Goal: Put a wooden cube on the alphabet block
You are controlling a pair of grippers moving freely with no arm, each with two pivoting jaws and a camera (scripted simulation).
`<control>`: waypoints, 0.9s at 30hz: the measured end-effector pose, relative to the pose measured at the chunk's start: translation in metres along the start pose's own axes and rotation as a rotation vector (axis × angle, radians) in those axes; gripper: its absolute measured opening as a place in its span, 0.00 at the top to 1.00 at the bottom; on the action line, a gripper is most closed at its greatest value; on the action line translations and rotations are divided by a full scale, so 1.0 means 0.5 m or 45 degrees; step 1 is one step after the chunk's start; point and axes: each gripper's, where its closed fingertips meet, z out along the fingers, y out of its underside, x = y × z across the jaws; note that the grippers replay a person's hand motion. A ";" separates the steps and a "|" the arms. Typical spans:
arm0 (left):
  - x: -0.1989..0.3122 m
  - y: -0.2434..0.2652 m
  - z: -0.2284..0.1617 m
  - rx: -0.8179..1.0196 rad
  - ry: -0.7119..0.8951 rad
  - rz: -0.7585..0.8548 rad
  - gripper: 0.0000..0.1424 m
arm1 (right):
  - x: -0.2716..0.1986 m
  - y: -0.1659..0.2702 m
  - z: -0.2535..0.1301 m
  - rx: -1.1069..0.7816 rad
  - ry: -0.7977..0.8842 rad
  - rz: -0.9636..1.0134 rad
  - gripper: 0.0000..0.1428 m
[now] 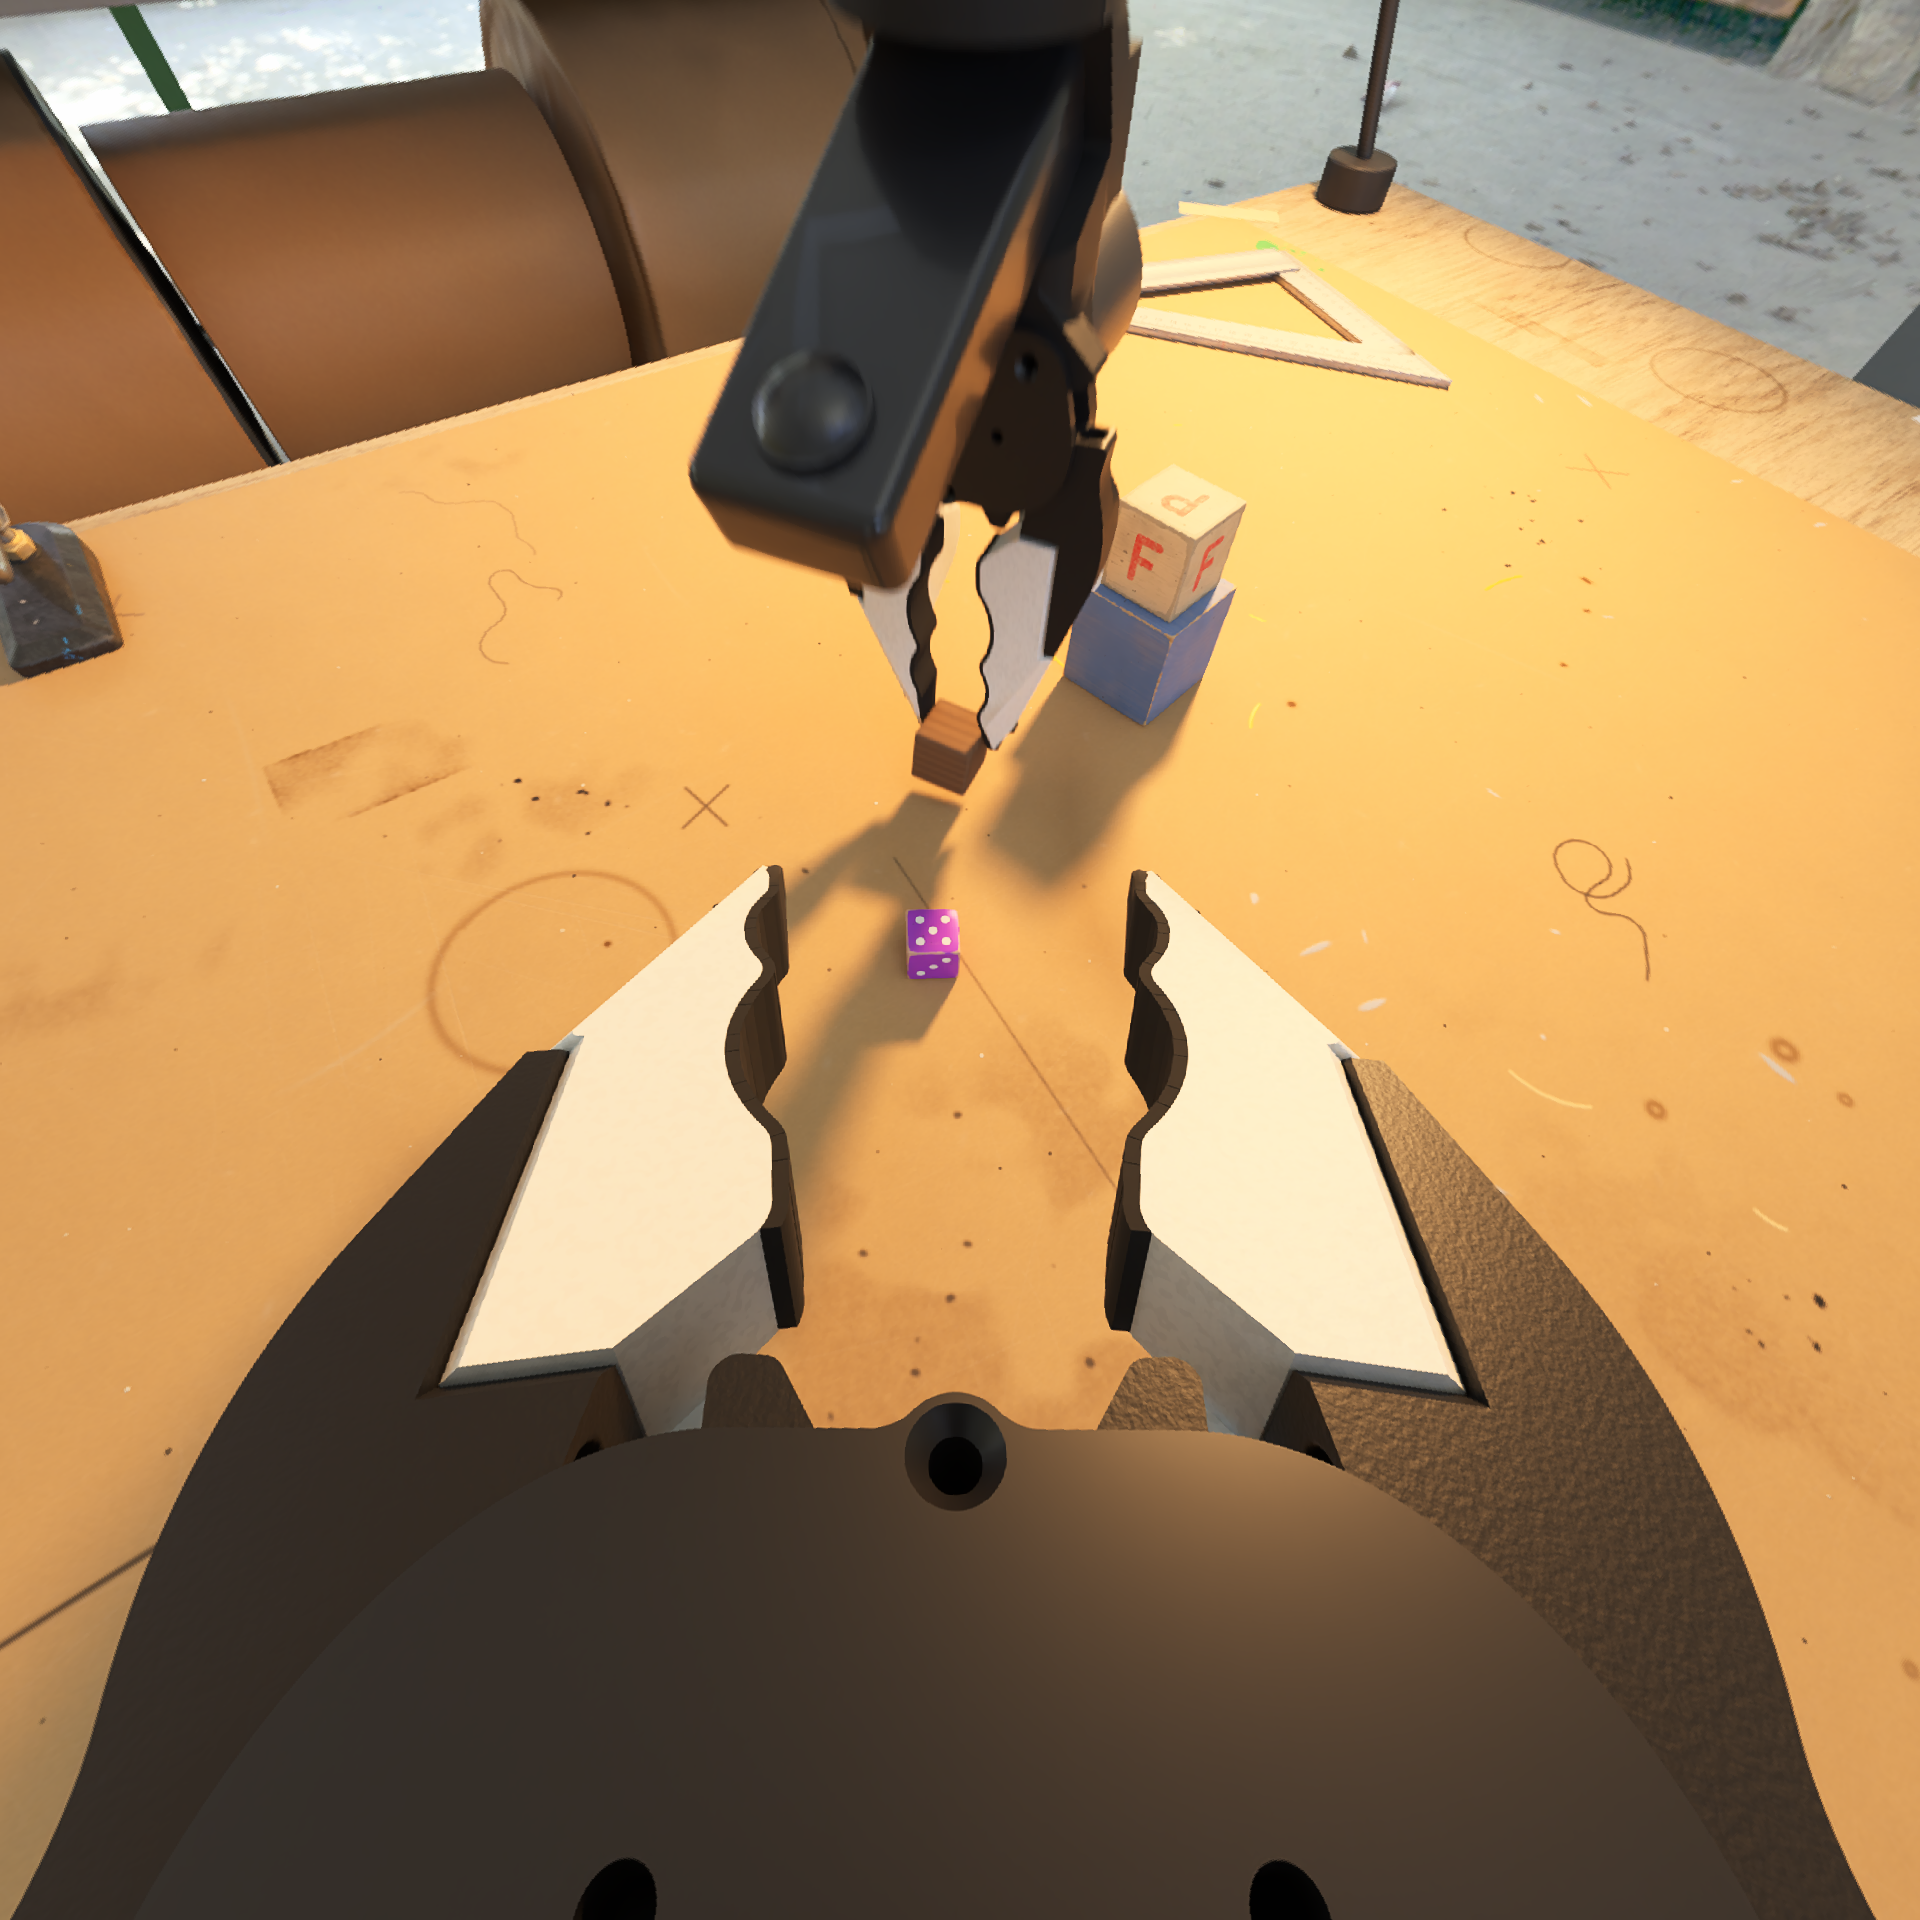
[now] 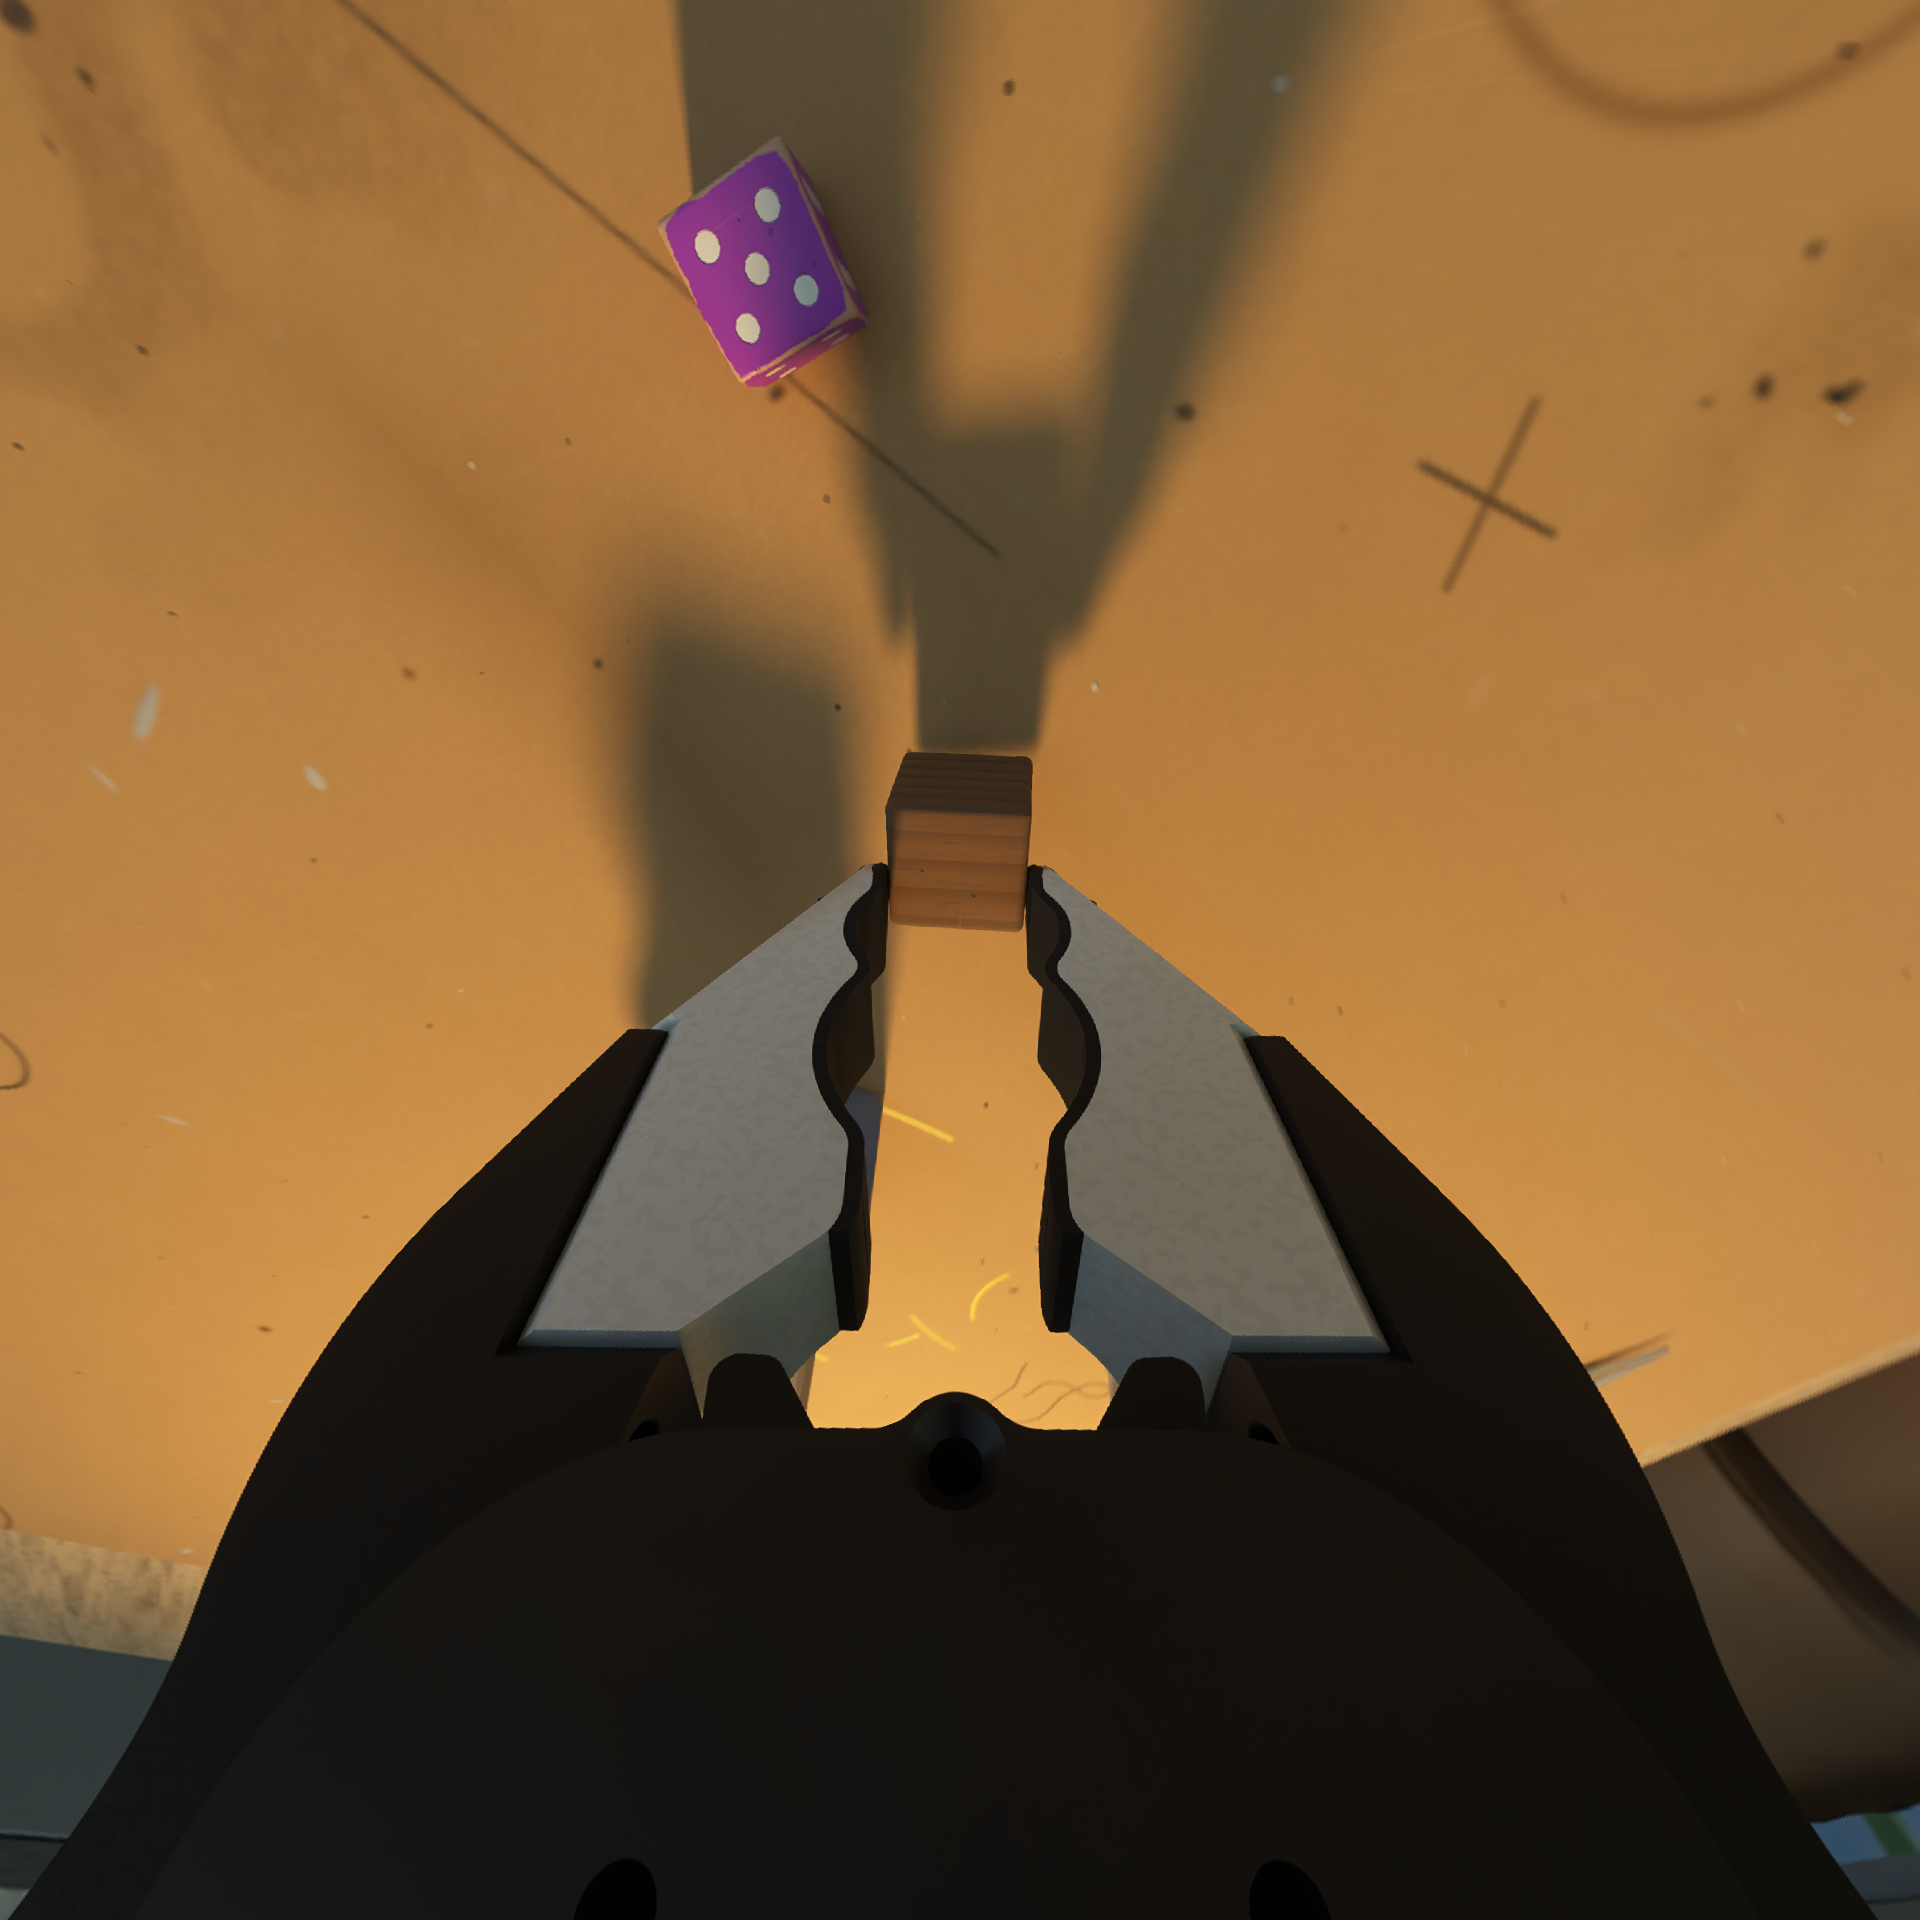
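A small brown wooden cube (image 2: pixel 958 844) is held between the tips of my right gripper (image 2: pixel 956 883), a little above the table. In the left wrist view the right gripper (image 1: pixel 958 717) hangs over the table with the cube (image 1: pixel 948 746) at its tips. The alphabet block (image 1: pixel 1174 540), pale wood with red letters, stands on a blue cube (image 1: pixel 1148 649) just right of and behind the right gripper. My left gripper (image 1: pixel 956 894) is open and empty, low over the table.
A purple die (image 1: pixel 932 942) with white dots lies between my left fingertips and the held cube; it also shows in the right wrist view (image 2: pixel 764 265). A wooden triangle ruler (image 1: pixel 1288 322) and a lamp base (image 1: pixel 1356 177) are at the back. Brown rolls (image 1: pixel 343 270) stand back left.
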 end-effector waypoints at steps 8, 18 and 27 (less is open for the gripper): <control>0.013 -0.003 0.002 -0.006 0.007 0.019 0.54 | -0.022 0.110 -0.180 0.031 0.104 0.266 0.82; 0.038 -0.004 0.020 -0.045 0.022 0.058 0.55 | -0.105 0.230 -0.183 -0.025 0.061 0.400 0.82; 0.035 0.001 0.024 -0.060 0.018 0.059 0.55 | -0.112 0.218 -0.161 -0.010 0.041 0.383 0.82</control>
